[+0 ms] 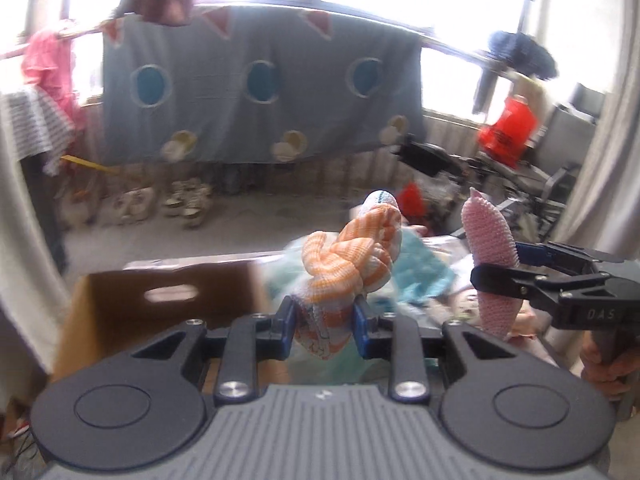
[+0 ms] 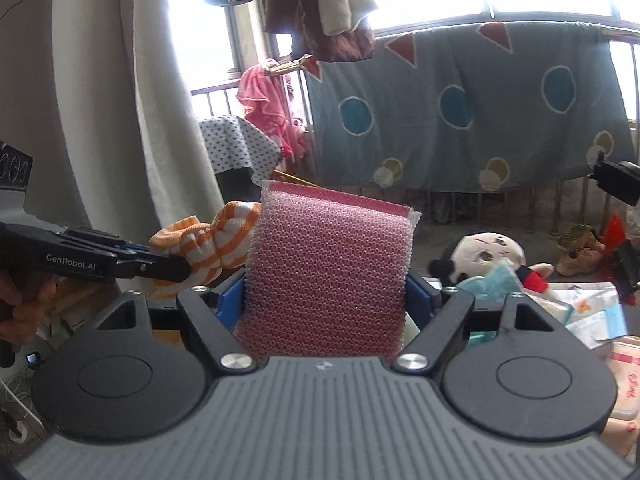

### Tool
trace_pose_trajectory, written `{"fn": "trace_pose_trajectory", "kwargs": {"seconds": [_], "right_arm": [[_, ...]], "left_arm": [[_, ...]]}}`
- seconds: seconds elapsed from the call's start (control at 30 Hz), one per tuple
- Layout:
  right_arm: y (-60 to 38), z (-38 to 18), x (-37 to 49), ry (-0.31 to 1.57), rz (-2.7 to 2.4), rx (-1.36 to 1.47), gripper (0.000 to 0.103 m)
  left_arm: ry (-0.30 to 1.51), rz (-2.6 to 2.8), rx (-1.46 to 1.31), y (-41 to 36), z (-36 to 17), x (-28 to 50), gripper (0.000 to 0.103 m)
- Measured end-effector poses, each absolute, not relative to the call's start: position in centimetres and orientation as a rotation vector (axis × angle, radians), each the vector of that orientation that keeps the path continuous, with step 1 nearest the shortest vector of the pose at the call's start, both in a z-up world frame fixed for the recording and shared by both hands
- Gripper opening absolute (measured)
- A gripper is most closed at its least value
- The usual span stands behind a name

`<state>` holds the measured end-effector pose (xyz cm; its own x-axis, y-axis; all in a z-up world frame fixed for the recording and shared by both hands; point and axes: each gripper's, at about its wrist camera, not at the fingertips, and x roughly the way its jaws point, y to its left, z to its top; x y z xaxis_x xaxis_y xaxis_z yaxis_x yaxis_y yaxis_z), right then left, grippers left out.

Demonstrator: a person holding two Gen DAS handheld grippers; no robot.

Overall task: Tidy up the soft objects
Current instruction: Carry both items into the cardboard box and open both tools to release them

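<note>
My left gripper [image 1: 323, 320] is shut on a knotted orange-and-white striped cloth [image 1: 352, 260] and holds it up in the air, just right of an open cardboard box [image 1: 120, 312]. The same cloth shows in the right wrist view [image 2: 208, 248], held by the left gripper [image 2: 160, 266]. My right gripper [image 2: 325, 300] is shut on a pink mesh sponge [image 2: 328, 272] that stands upright between its fingers. In the left wrist view that sponge [image 1: 490, 248] and the right gripper [image 1: 504, 276] are at the right, beside the cloth.
A panda plush toy [image 2: 488, 256] and a teal cloth [image 1: 420, 268] lie among packets on the surface below. A grey blanket with blue circles [image 1: 260, 80] hangs on a railing behind. Shoes [image 1: 160, 204] stand on the floor. A curtain [image 2: 100, 100] hangs at the left.
</note>
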<state>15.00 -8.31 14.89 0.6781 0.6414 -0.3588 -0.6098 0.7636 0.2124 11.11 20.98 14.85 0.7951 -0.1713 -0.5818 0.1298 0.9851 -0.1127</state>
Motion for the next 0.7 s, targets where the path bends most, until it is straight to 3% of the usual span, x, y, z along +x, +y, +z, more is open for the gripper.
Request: {"fn": "trace_pose_trajectory", "kwargs": {"seconds": [0.2, 0.33, 0.7], "right_arm": [[3.4, 14.0, 16.1, 0.559, 0.789, 0.188, 0.079], [10.5, 11.1, 19.1, 0.740, 0.798, 0.315, 0.079], [25.4, 1.1, 26.8, 0.962, 0.471, 0.205, 0.079]], "left_arm": [[0.636, 0.059, -0.114, 29.2, 13.5, 10.3, 0.030], [0.677, 0.167, -0.127, 33.8, 10.7, 13.0, 0.030], [0.757, 0.333, -0.202, 41.2, 2.7, 19.4, 0.030]]}}
